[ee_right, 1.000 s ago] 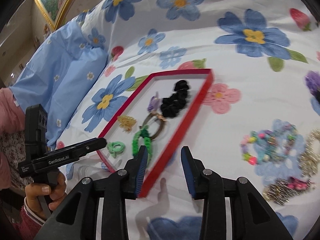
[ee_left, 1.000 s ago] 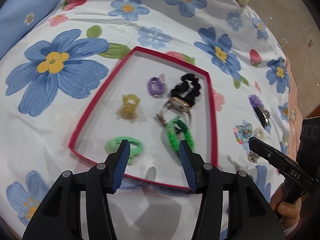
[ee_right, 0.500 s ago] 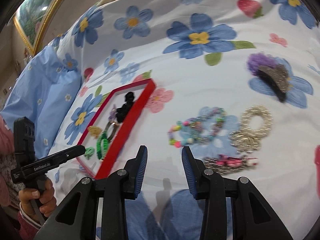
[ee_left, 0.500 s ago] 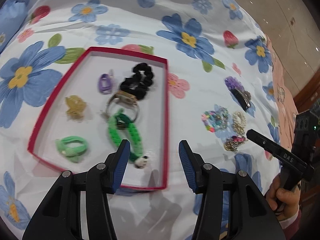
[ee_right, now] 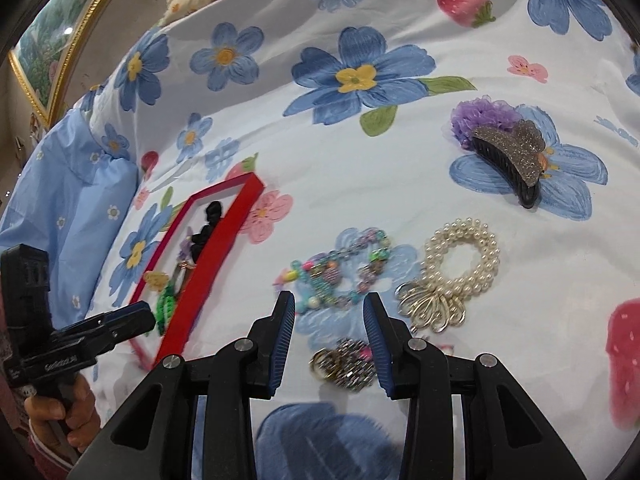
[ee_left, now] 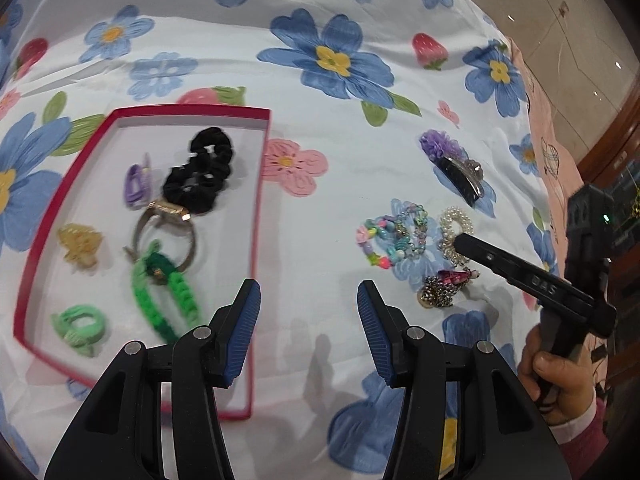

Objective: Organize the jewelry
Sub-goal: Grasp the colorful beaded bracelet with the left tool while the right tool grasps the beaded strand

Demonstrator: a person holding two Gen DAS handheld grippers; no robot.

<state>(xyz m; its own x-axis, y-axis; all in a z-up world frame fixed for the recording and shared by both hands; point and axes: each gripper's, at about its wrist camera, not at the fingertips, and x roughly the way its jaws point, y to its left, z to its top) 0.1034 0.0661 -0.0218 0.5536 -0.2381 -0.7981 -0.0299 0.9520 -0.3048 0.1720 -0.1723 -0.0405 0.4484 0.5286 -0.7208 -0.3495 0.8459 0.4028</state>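
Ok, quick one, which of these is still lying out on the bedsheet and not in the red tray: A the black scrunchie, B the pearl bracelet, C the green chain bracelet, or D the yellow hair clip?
B: the pearl bracelet lies on the floral bedsheet, right of the red tray, whereas the black scrunchie, green chain bracelet and yellow hair clip all sit inside the tray.

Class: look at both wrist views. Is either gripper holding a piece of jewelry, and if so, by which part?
Nothing is held. The left gripper and the right gripper both stand open with nothing between their blue pads.
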